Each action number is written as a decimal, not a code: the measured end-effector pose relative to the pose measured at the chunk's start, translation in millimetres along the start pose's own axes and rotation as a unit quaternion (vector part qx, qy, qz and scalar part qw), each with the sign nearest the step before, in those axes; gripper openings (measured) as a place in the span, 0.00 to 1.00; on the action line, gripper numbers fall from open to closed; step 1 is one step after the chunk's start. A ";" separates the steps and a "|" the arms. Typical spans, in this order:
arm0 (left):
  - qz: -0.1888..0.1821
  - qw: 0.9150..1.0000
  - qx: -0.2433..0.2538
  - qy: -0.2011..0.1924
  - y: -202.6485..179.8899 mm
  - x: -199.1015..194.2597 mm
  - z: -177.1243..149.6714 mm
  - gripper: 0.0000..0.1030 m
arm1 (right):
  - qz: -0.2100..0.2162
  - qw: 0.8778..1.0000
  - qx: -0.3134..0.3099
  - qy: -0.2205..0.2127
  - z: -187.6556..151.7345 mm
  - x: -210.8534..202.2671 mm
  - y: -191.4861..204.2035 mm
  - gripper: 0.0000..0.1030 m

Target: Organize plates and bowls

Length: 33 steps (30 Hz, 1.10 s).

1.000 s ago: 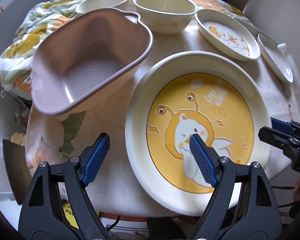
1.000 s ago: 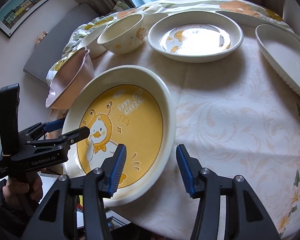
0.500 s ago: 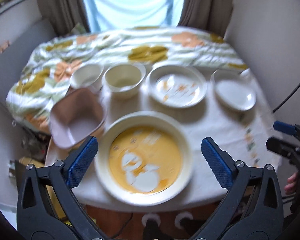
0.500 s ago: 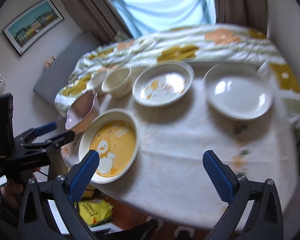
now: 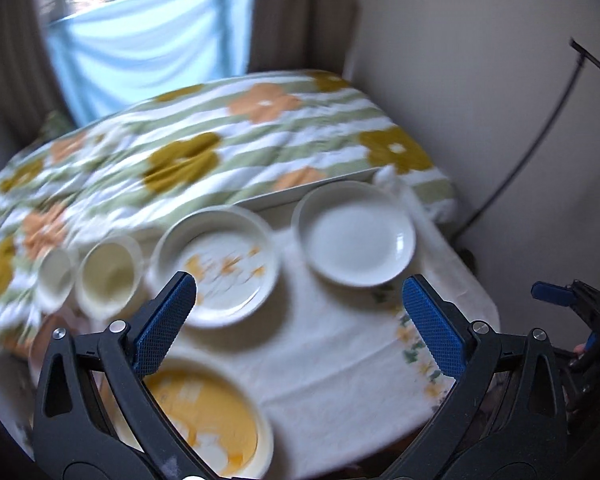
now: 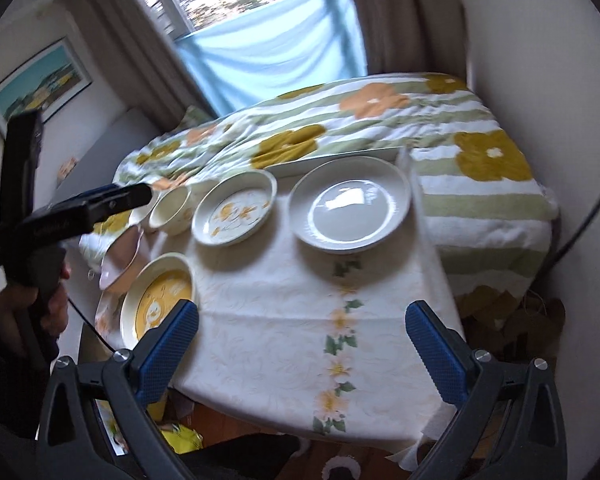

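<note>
A large yellow cartoon plate (image 5: 204, 420) lies at the table's near left corner, seen also as the yellow plate (image 6: 160, 304). Behind it, from left to right, stand a small bowl (image 5: 56, 274), a cream bowl (image 5: 110, 276), a patterned deep plate (image 5: 216, 266) and a plain white plate (image 5: 354, 232). A pink tub (image 6: 122, 258) sits at the left edge. My left gripper (image 5: 298, 296) hangs high above the table, open and empty. My right gripper (image 6: 302, 320) is also open, empty and well above the cloth.
The table (image 6: 284, 320) wears a white flowered cloth. A flowered quilt (image 6: 380, 120) on a bed lies just behind it, under the window. A wall and a black cable (image 5: 540, 140) close in on the right. A hand (image 6: 28, 304) holds the left gripper's handle.
Both grippers opened wide and pulled up and back from the yellow plate, which stays on the table. The whole row of dishes has come into view.
</note>
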State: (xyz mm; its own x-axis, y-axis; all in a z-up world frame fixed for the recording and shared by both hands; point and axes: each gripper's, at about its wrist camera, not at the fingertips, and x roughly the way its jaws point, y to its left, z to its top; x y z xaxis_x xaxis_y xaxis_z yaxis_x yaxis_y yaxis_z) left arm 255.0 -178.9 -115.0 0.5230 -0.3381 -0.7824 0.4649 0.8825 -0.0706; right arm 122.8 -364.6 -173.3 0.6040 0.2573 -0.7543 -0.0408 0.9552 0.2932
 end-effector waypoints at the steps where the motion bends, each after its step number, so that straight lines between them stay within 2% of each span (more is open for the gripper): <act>1: -0.010 1.000 0.012 0.004 -3.3 9.5 9.4 1.00 | -0.009 1.000 0.006 -0.001 2.0 1.1 -3.2 1.00; 4: -0.048 0.997 0.045 0.031 -9.8 47.2 36.4 1.00 | -0.055 0.998 0.033 -0.015 7.2 4.2 -9.6 1.00; 6: -0.078 0.993 0.065 0.056 -10.6 75.8 53.1 1.00 | -0.059 0.996 0.063 -0.016 13.0 9.9 -16.1 1.00; 10: -0.109 0.984 0.106 0.094 -2.5 131.8 74.9 1.00 | -0.070 0.989 0.130 0.000 21.3 37.6 -32.9 1.00; 13: -0.130 0.977 0.124 0.118 4.2 172.6 79.7 0.97 | -0.074 0.981 0.177 0.009 23.2 65.3 -44.5 1.00; 15: -0.138 0.971 0.134 0.140 7.2 202.2 78.3 0.84 | -0.075 0.975 0.207 0.009 21.6 82.0 -51.1 1.00; 20: -0.157 0.960 0.145 0.181 12.4 252.3 68.0 0.67 | -0.083 0.964 0.253 -0.001 25.3 115.1 -59.8 0.99; 22: -0.160 0.958 0.146 0.186 13.3 262.3 66.9 0.61 | -0.087 0.962 0.260 0.002 28.9 128.3 -63.7 0.85; 24: -0.163 0.956 0.148 0.193 14.0 271.8 65.4 0.52 | -0.088 0.959 0.269 0.004 31.9 139.7 -69.2 0.77; 28: -0.164 0.954 0.149 0.200 15.6 284.1 63.7 0.41 | -0.085 0.954 0.286 0.009 33.3 159.4 -78.6 0.60; 33: -0.165 0.956 0.148 0.193 17.1 290.1 64.3 0.27 | -0.103 0.948 0.301 0.000 33.5 168.7 -84.3 0.50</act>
State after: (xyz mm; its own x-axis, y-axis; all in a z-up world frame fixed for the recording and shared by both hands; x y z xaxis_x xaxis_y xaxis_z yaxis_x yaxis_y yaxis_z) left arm 460.6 -282.9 -303.4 0.0370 -0.3867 -0.9215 0.7706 0.5982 -0.2201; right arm 254.8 -406.6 -305.6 0.5508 0.0748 -0.8313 0.5385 0.7291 0.4224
